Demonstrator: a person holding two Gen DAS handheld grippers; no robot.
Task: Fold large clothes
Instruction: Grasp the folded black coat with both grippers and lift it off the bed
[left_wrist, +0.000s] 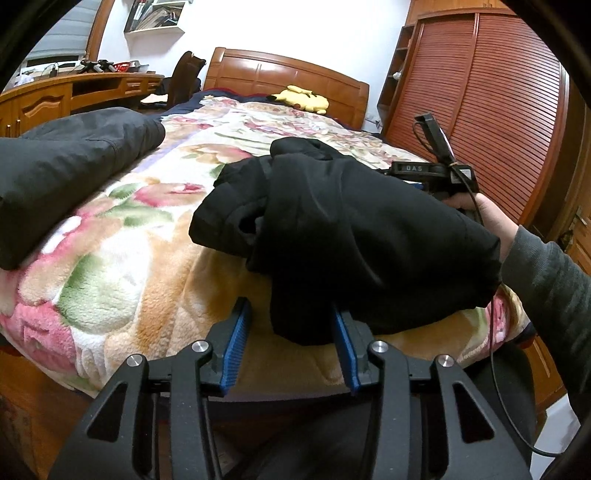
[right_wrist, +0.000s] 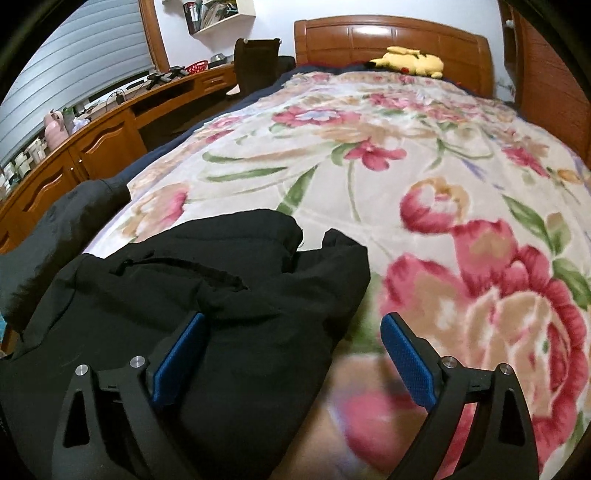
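A black padded jacket (left_wrist: 351, 229) lies bunched up on the floral blanket (left_wrist: 155, 280) near the bed's foot edge. My left gripper (left_wrist: 291, 325) is open, its blue pads (left_wrist: 240, 332) just in front of the jacket's near hem. The right gripper's body (left_wrist: 436, 173) shows behind the jacket, held by a hand; its fingers are hidden there. In the right wrist view the jacket (right_wrist: 184, 314) fills the lower left. My right gripper (right_wrist: 291, 332) is open wide, its left pad (right_wrist: 181, 347) over the jacket, its right pad (right_wrist: 406, 354) over the blanket (right_wrist: 424, 166).
A second dark garment (left_wrist: 70, 166) lies folded at the bed's left side. A yellow plush toy (left_wrist: 303, 98) sits by the wooden headboard (left_wrist: 280, 70). A wooden desk (left_wrist: 55, 96) runs along the left, a slatted wardrobe (left_wrist: 487, 96) stands right.
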